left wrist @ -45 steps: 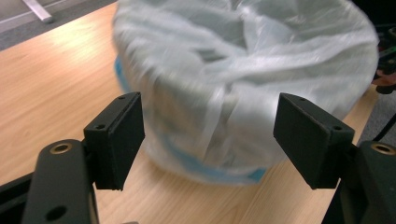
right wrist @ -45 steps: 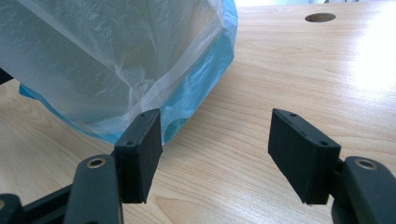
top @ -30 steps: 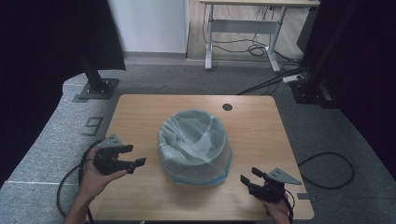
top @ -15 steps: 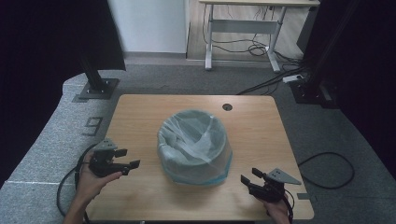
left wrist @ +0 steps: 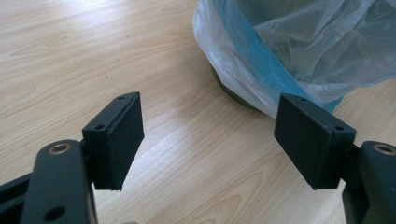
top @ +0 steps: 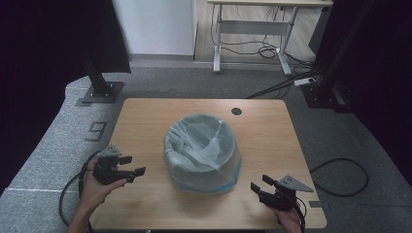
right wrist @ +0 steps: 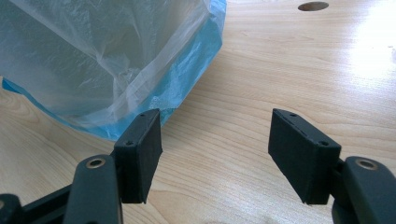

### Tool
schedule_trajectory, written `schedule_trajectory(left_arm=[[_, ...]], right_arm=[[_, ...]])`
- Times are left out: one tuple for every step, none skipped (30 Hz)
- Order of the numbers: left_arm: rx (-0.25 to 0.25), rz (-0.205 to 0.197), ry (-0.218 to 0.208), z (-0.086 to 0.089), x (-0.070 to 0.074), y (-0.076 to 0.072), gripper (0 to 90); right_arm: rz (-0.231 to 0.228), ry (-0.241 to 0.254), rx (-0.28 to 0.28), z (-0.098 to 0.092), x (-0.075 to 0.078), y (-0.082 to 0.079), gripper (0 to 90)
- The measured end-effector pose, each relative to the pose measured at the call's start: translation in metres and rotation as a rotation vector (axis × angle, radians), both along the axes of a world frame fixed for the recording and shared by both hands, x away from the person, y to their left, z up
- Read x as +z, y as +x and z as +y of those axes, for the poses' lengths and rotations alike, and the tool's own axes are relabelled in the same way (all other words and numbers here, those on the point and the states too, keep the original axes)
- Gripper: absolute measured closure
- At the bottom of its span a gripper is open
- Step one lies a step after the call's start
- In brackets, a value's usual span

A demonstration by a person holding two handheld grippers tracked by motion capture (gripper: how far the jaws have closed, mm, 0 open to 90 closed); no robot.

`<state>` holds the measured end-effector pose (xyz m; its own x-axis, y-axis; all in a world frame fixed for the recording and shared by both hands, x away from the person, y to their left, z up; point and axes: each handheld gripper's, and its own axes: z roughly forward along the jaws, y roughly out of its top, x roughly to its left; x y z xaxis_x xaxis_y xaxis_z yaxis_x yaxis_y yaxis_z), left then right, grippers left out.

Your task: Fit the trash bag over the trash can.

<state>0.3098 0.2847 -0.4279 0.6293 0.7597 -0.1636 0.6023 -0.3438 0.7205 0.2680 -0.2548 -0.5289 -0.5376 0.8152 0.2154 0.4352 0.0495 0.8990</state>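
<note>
A round dark bin (top: 202, 151) lined with a pale blue plastic bag stands in the middle of the wooden table (top: 145, 116). My left gripper (top: 133, 165) rests low at the table's left front, open and empty, pointing toward the bin. In the left gripper view the bagged bin (left wrist: 299, 51) sits ahead and to the right of the gripper (left wrist: 208, 140), apart from it. My right gripper (top: 260, 183) is at the right front, open with nothing between its jaws. In the right gripper view the bag (right wrist: 107, 60) hangs close by the left fingertip (right wrist: 140, 149) of the gripper (right wrist: 215, 154).
A cable hole (top: 236, 111) sits in the table near its far edge. Black stand bases (top: 101, 92) rest on the grey floor to the left and right. A desk frame with cables (top: 252, 29) stands farther back. A cable (top: 68, 199) trails from the left gripper.
My left hand has come down and slid toward the table's left front edge. The right hand and the bin have stayed put.
</note>
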Motion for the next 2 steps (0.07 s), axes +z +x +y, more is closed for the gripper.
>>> schedule_trajectory(left_arm=[[0.000,0.001,0.000,-0.0002,-0.0007,0.0002,24.1],[-0.001,0.002,-0.001,-0.0004,-0.0014,0.0003,24.1]], right_arm=[[0.000,0.000,0.000,-0.0001,0.0000,0.0001,33.8],[0.001,0.000,0.001,-0.0002,0.0001,0.0002,33.9]])
